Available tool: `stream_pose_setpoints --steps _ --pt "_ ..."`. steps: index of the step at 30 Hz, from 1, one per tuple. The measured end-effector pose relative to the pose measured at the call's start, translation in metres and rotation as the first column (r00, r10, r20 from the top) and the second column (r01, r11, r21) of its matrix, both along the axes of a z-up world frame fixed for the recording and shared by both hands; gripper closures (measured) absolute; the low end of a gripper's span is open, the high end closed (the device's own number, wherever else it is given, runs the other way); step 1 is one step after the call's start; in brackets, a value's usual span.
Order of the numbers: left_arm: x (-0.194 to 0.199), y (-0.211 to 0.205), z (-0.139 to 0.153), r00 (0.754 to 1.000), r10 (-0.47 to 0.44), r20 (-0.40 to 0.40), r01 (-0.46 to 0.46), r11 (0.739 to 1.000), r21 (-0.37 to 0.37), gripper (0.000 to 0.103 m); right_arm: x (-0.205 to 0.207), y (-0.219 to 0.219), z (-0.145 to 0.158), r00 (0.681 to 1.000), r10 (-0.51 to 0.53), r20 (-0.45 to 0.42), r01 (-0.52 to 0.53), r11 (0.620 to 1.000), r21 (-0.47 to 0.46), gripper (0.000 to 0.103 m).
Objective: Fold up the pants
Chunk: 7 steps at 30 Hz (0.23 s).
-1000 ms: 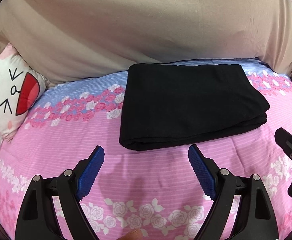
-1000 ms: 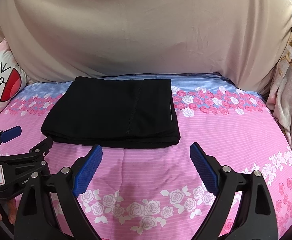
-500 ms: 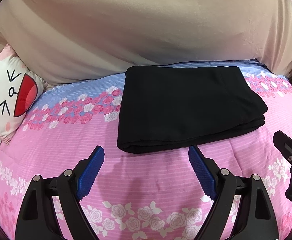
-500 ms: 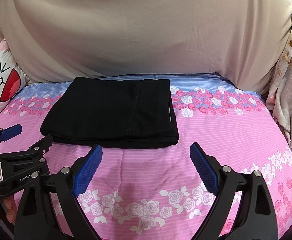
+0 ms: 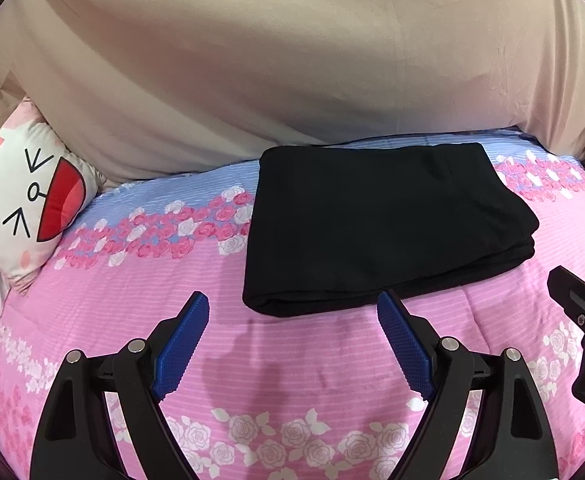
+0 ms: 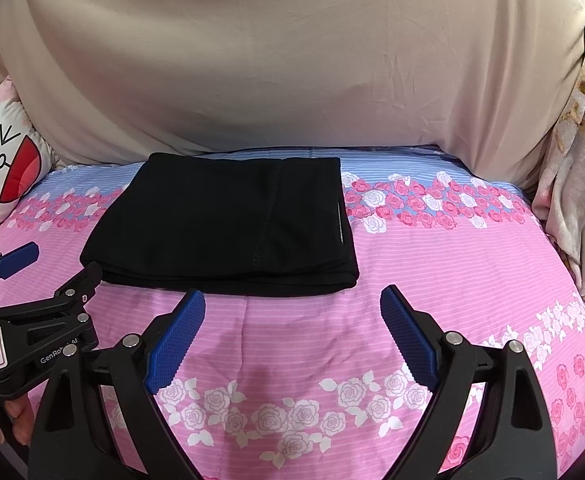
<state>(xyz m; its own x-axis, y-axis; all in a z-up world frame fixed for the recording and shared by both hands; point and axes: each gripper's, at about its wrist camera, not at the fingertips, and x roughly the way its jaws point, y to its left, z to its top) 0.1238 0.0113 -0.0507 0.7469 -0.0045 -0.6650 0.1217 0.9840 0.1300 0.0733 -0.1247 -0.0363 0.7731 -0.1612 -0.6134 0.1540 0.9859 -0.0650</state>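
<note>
Both the left hand-held gripper (image 5: 292,344) and right hand-held gripper (image 6: 292,340) hover spread apart and empty, the folded black knit pants (image 6: 228,224) just ahead on the pink rose-print bedsheet (image 6: 432,280); a careless nudge could likely undo the stacked layers.

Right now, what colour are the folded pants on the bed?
Plain black; the pants show best in the right wrist view, against the pink floral bedsheet.
</note>
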Motion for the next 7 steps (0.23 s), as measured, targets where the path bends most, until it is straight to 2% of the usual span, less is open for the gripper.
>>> stream_pose_setpoints --steps 7 --pt "-0.0060 -0.0029 0.0017 0.999 -0.036 -0.028 0.035 0.999 -0.012 0.020 -0.0081 -0.0002 0.0014 1.000 0.000 0.004 -0.001 1.000 0.002 0.016"
